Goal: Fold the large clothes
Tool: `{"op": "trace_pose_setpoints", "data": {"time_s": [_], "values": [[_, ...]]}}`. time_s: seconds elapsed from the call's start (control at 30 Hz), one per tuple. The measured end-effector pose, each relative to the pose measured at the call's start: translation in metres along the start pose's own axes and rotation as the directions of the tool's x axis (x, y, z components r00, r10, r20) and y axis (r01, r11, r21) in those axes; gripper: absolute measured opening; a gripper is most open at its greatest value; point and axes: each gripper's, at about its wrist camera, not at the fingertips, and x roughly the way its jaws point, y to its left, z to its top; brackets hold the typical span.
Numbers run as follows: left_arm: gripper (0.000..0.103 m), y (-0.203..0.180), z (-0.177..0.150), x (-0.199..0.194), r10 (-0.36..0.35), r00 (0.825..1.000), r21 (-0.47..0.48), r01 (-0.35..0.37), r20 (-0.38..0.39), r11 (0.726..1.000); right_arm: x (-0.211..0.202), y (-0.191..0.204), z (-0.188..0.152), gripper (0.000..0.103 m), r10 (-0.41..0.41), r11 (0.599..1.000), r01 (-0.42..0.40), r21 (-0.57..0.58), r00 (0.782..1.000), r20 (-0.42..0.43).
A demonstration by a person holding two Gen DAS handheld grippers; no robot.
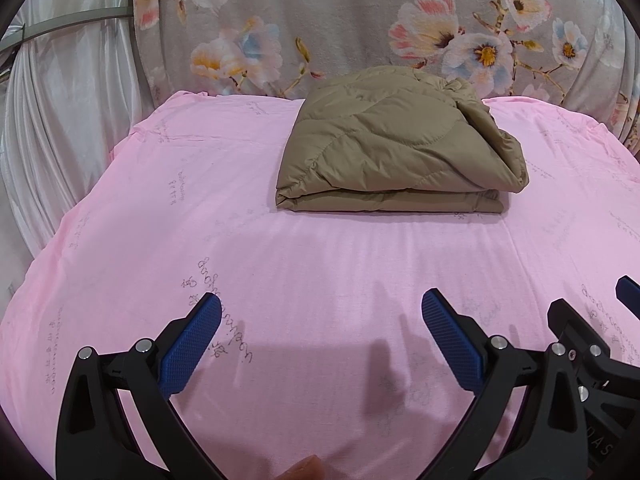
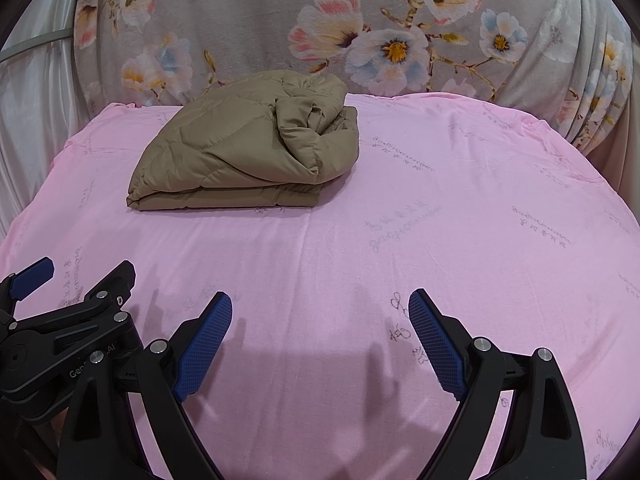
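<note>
A khaki quilted jacket [image 1: 396,144] lies folded into a thick rectangular bundle on the pink sheet [image 1: 200,200], toward the far side; it also shows in the right wrist view [image 2: 248,152]. My left gripper [image 1: 320,308] is open and empty, held above the near part of the sheet, well short of the jacket. My right gripper [image 2: 320,304] is open and empty too, beside the left one. The right gripper's body shows at the right edge of the left wrist view [image 1: 592,352], and the left gripper's body at the left edge of the right wrist view [image 2: 68,332].
The pink sheet [image 2: 440,200] with faint printed script covers a wide flat surface. A grey floral fabric [image 1: 360,20] hangs behind it. White curtain folds [image 1: 60,100] hang at the left. A fingertip [image 1: 308,468] shows at the bottom edge.
</note>
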Motion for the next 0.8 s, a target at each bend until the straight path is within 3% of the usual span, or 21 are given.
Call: {"op": "trace_pose_setpoints", "data": {"time_s": [0.8], "values": [[0.097,-0.0033,-0.0008,0.0006,0.015,1.000,0.004,-0.015,0.004,1.000,-0.0002,-0.0032,0.0009,0.087,-0.002,1.000,0.002,-0.004,1.000,0.002]]}}
